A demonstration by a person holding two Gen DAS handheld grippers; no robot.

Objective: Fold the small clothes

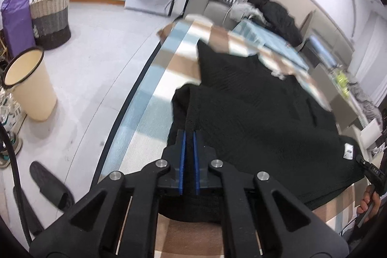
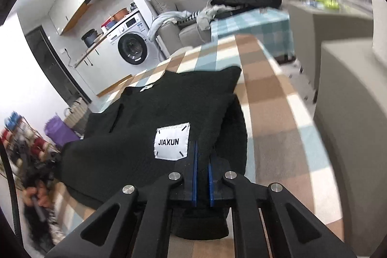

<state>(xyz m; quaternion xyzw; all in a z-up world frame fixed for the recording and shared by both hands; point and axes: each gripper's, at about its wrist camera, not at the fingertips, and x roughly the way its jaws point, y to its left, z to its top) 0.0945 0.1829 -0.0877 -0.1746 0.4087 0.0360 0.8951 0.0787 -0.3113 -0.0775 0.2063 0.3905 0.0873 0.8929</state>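
Both tongs [image 1: 189,137] [image 2: 202,156] clamped on black garment's [image 1: 254,108] near edge.

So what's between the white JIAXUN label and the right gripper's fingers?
Only black knit of the garment itself. In the right wrist view the label sits just left of the right gripper, whose jaws are shut on the fabric's edge.

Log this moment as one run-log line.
left gripper: shut on black garment | right gripper: shut on black garment | garment on checked tablecloth
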